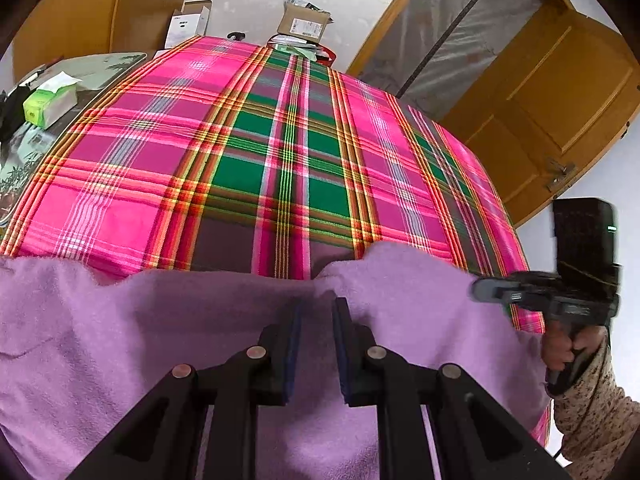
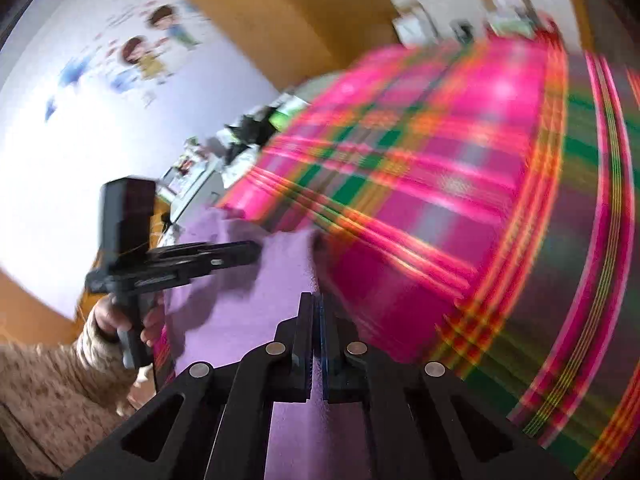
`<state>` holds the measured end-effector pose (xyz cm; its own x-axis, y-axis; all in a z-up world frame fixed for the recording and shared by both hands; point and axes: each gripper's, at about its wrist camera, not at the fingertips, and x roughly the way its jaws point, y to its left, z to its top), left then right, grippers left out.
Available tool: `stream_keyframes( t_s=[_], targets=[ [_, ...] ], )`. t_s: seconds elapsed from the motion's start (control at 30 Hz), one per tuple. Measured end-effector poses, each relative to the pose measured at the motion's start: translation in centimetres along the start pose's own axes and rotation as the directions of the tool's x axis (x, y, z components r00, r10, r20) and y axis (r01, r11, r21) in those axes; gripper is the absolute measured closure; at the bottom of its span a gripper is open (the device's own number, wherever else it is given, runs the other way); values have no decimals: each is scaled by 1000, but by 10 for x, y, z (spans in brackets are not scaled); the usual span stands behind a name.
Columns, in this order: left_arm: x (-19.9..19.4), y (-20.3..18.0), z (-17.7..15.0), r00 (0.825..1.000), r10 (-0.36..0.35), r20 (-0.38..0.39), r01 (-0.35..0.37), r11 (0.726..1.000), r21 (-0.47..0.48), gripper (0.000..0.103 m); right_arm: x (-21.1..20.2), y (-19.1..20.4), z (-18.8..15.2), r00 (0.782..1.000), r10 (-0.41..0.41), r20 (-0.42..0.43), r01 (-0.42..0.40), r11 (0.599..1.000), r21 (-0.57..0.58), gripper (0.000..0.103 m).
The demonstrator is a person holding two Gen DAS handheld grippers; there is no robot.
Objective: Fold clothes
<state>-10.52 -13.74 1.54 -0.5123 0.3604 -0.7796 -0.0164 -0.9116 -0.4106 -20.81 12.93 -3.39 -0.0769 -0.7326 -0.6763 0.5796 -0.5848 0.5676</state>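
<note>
Left wrist view: the purple fleece garment point(image 1: 160, 340) fills the lower half of the frame, lying on the pink-and-green plaid cloth point(image 1: 280, 152) that covers the table

Our left gripper point(image 1: 316, 312) stands narrowly parted with fleece bunched up between its pads point(image 1: 294, 344); whether they truly pinch it we cannot tell

Our right gripper point(image 2: 318, 308) has its jaws together with no cloth visibly between them, tips over the garment's right edge; the right wrist view is blurred. It also shows at the right edge of the left view point(image 1: 486, 290), held by a hand point(image 1: 560, 350) in a speckled sleeve point(image 1: 596, 412)

We judge the fold is at an early step, far edge not yet carried over

Next move likely calls for the right jaws to part and take a matching edge, level with the left
</note>
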Motion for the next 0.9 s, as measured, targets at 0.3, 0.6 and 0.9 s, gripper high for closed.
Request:
stream_keyframes(
  t_s=[0.3, 0.6, 0.9],
  targets=[
    [1, -12, 9, 1000, 3, 8, -3, 999, 39, 87, 0, -4, -14, 993, -114, 6, 114, 993, -17, 82],
    [6, -23, 14, 1000, 1, 5, -1, 998, 65, 86, -45, 1, -54, 966, -257, 32, 259, 952, -165, 78],
    [-12, -30, 29, 998, -57, -22, 58, 998, 35, 73, -14, 7, -42, 999, -43, -16, 40, 991, -130, 67]
  ],
)
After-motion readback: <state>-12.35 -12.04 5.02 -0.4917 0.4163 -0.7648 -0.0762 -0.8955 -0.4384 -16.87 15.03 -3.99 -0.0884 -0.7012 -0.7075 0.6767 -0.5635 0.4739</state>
